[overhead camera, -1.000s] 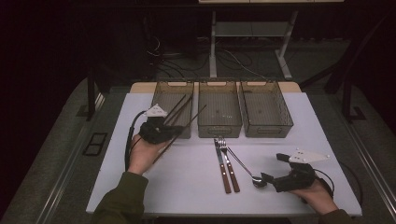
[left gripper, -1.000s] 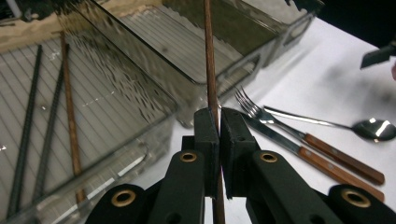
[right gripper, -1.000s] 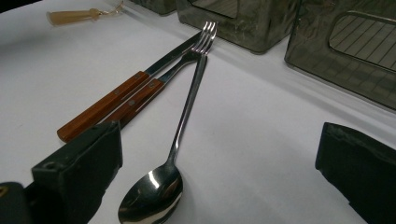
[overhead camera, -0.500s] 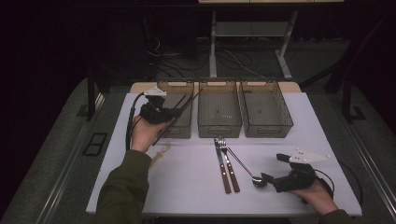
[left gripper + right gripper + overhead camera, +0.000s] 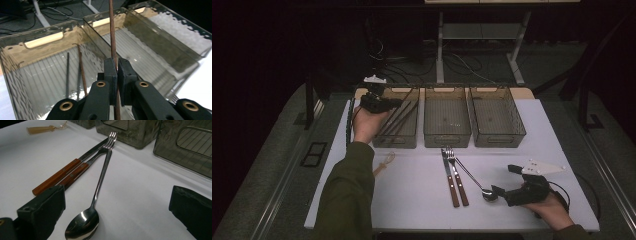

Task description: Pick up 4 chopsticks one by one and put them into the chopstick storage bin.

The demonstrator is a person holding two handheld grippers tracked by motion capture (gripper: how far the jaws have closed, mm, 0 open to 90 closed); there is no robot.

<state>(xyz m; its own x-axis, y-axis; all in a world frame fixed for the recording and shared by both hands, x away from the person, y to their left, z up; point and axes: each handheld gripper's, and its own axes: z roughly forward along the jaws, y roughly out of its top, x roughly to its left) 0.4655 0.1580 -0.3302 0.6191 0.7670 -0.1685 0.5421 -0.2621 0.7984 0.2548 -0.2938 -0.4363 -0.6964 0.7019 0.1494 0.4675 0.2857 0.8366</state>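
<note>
Carefully: left claw [image 5: 117, 75], clenched on a thin brown wooden chopstick [image 5: 112, 32], should lower it flat into the leftmost smoky plastic bin [image 5: 409, 140] before releasing

Three bins [image 5: 447, 122], four chopsticks [image 5: 81, 70] (one gripped), knife [image 5: 450, 177], fork [image 5: 457, 172], spoon [image 5: 476, 182].

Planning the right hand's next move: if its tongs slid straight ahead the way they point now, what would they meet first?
Most likely the spoon: its bowl lies on the table between the open right tongs, just ahead. Beyond it lie the fork and knife, though depth is hard to judge.
</note>
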